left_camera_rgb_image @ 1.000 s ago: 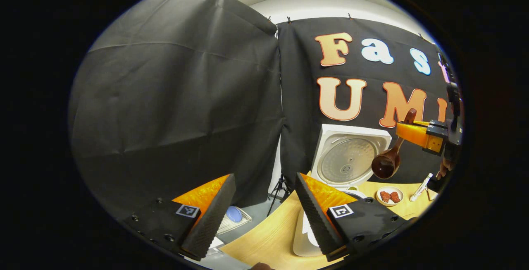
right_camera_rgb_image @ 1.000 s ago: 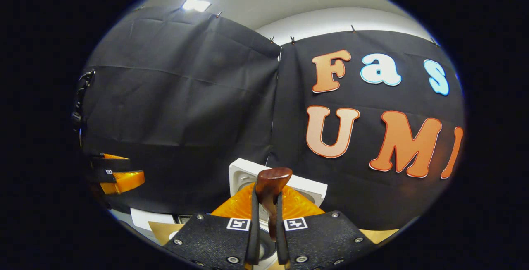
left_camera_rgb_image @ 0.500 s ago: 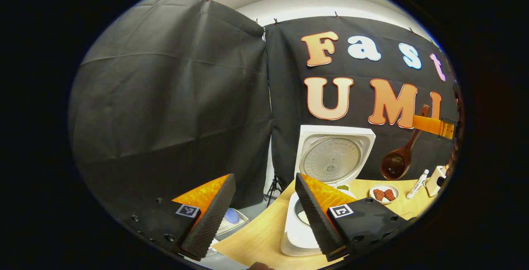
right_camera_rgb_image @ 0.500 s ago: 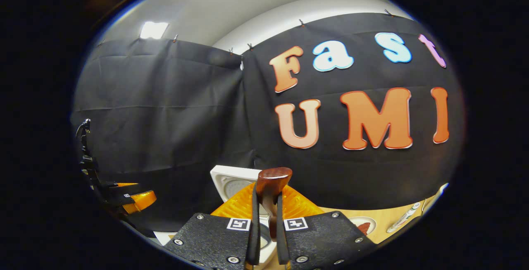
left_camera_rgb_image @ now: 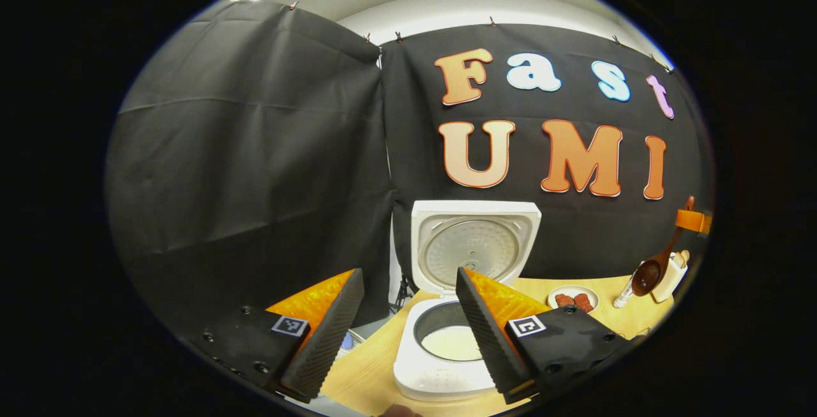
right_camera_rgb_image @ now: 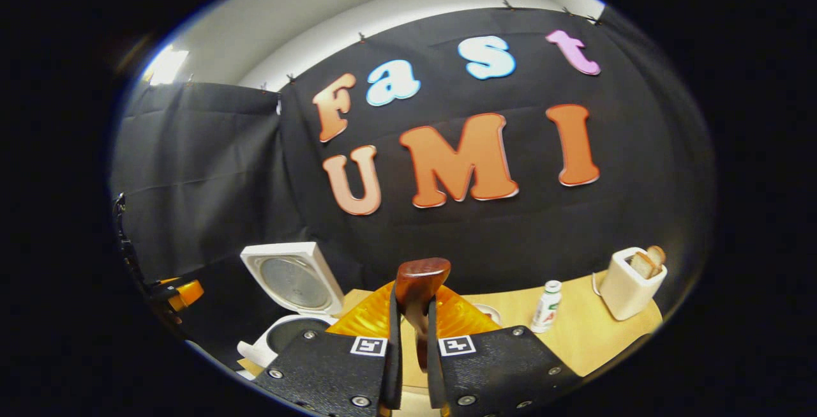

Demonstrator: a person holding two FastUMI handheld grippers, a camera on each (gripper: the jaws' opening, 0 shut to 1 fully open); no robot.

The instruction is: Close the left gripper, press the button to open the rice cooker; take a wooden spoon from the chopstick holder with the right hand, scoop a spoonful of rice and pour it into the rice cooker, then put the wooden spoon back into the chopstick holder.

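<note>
While right tool point(right_camera_rgb_image: 408, 340) clamps wooden spoon point(right_camera_rgb_image: 418, 289), rice cooker point(left_camera_rgb_image: 456, 315) open.

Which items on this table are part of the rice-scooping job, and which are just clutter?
In the job:
- rice cooker, lid up, white contents in the pot
- wooden spoon, clamped in the right tool
- chopstick holder

Lying about:
- small dish of reddish pieces
- small white bottle
- wooden table

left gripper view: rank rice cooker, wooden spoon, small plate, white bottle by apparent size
1. rice cooker, nearest the camera
2. wooden spoon
3. small plate, close to the spoon, so unsure
4. white bottle, partly behind the spoon
</note>
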